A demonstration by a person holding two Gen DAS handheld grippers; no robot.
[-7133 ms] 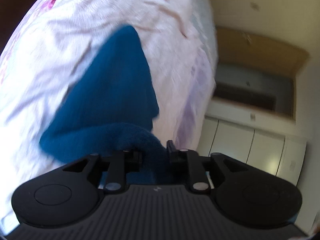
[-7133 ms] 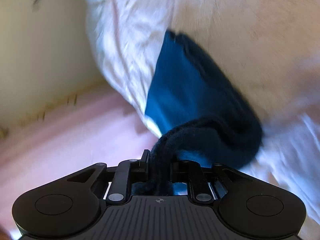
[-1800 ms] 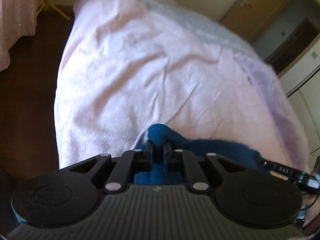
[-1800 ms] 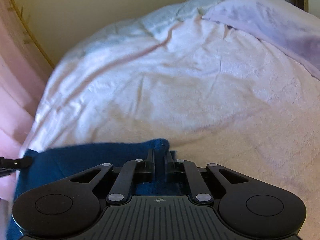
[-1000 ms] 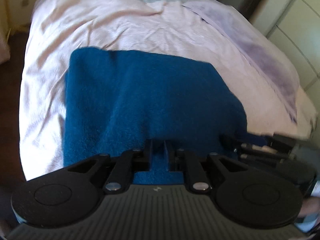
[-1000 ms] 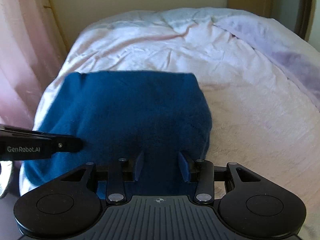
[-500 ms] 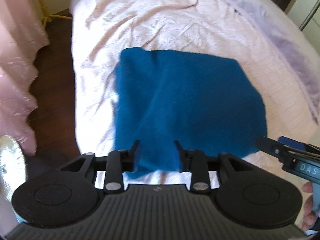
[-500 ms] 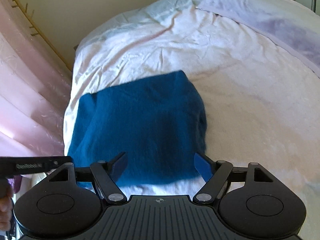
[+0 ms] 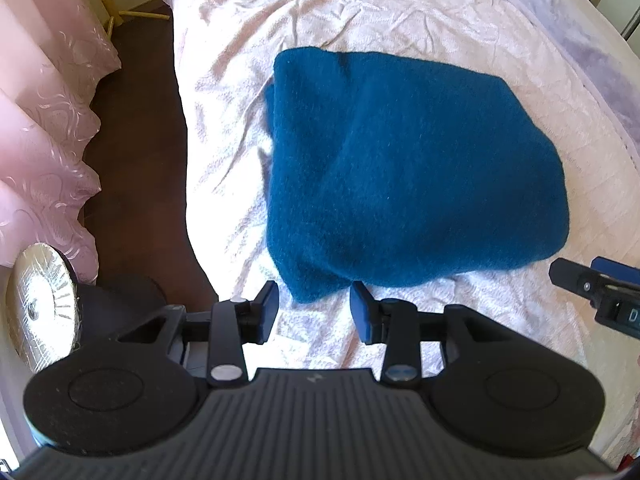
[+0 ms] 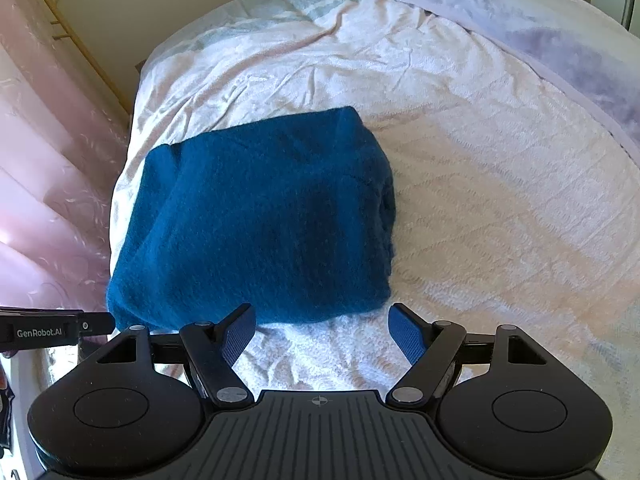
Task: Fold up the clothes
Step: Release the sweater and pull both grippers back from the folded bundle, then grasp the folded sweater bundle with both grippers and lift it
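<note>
- Blue garment lies folded into a thick rectangle near the foot edge of the bed; a second ago both grippers were closed on its near edge, and now it rests free.
- Judgement: this fold looks finished; the release marks its end.
- Left gripper: jaws have just been opening, now moderately apart, nothing between them; the garment's near corner sits just beyond the fingertips, apart.
- Right gripper: jaws have just been opening, now spread wide and empty, clear of the garment's near edge.
- Both grippers are now drawn back from the cloth, over bare bedding.
</note>
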